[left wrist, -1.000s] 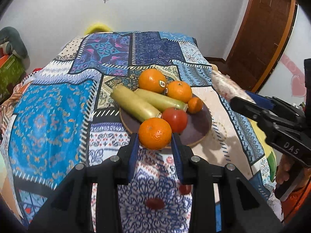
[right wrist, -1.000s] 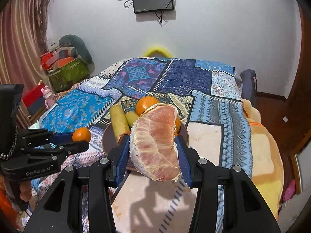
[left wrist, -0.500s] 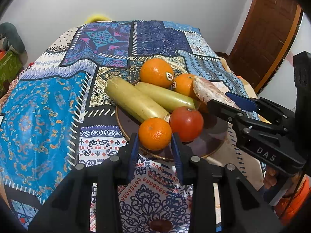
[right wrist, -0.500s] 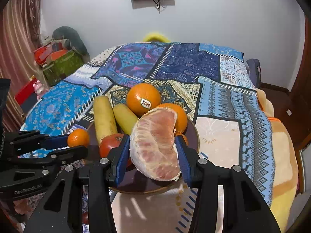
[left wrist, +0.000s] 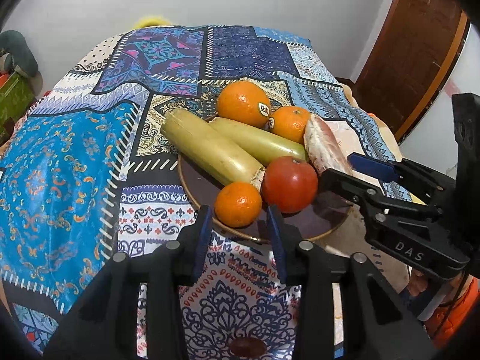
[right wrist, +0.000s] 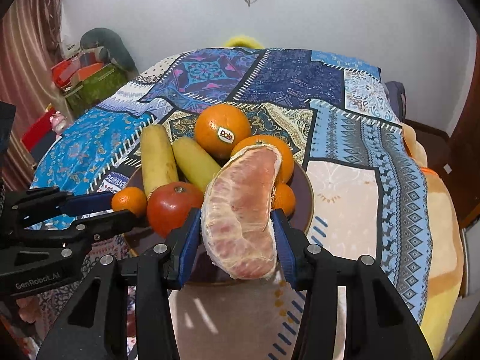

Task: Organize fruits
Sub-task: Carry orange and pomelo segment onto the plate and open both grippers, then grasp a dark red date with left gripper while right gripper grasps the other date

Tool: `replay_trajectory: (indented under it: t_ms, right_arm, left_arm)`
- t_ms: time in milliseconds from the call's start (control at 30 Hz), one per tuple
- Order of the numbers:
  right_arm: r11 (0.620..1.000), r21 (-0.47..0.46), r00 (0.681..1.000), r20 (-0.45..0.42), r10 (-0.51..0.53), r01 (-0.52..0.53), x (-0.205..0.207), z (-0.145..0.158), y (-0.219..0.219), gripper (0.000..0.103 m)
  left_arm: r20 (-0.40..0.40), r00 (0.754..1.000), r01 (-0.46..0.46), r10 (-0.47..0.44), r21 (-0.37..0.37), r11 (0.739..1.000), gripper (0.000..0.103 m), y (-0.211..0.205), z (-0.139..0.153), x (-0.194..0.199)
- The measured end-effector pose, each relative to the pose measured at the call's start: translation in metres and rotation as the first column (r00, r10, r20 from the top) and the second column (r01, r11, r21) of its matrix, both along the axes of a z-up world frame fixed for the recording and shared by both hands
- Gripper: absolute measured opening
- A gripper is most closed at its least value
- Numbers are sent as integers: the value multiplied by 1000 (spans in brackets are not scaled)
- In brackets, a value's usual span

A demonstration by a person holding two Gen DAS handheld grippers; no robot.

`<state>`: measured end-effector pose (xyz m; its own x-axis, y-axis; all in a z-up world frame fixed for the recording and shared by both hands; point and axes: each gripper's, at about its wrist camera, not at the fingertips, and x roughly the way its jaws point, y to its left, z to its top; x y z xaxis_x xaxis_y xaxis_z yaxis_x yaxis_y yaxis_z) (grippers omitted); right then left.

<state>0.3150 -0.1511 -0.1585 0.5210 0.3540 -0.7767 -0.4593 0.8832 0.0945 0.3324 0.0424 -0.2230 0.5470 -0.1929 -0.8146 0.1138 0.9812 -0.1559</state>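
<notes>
A dark plate [left wrist: 315, 225] holds a large stickered orange [left wrist: 243, 103], a second orange [left wrist: 289, 123], two pale green long fruits [left wrist: 210, 147], a red tomato [left wrist: 289, 183] and a small orange [left wrist: 238, 204]. My left gripper [left wrist: 238, 213] stands at the plate's near rim. Its jaws are opening, and the small orange rests on the plate between them with a gap at each pad. My right gripper [right wrist: 235, 216] is shut on a peeled pink pomelo segment [right wrist: 240, 180], held just above the plate's right side [right wrist: 303, 180]. The left wrist view shows this segment [left wrist: 322, 144] beside the tomato.
A patchwork blue cloth [left wrist: 60, 165] covers the surface around the plate. A wooden door [left wrist: 420, 45] stands at the right, and boxes and a bag [right wrist: 90, 78] are piled at the far left. A hand [left wrist: 417, 282] holds the right gripper's handle.
Both grippers have come down toward the plate. The small orange now sits on the plate and the left jaws have spread off it. The pomelo segment stays gripped.
</notes>
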Motion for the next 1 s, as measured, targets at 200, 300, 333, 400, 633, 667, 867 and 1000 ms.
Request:
replay_trajectory:
  t_ms: [200,300,333,400,633,667,867,1000]
  right_arm:
    - [1000,-7,1000,27,7,-7,-15,13,-2,45]
    - [1000,-4,999,33,11,-11,-24,20,-3,45]
    - [1000,-2,999,34,11,-11,-27,22,-3,45]
    - [1000,3,999,36,15,-15,-34,26,-3,45]
    - [999,2,999,32,43,-43,-64,35,-1,45]
    - [999,0,998,29,48,-48,-68,35,0,45]
    - [996,-17,996,-16,84,-84,-87,23,9,45]
    - [992,-22,990,-64,124,-126,-95,6,21,45]
  left_arm:
    - [19,1000,-9,9,5,1000,39,4,15,-15]
    - [37,999,-14,14,17,1000,43,6,24,-27]
    - [41,999,-16,15,21,1000,43,7,26,-31]
    - [50,999,-18,17,31,999,43,8,31,-40]
    - [56,998,-31,30,34,999,43,15,40,-74]
    - [53,998,-35,33,31,999,43,17,40,-80]
    - [21,999,-38,38,42,998,43,22,29,-101]
    - [-6,999,-49,49,53,997,43,26,17,-107]
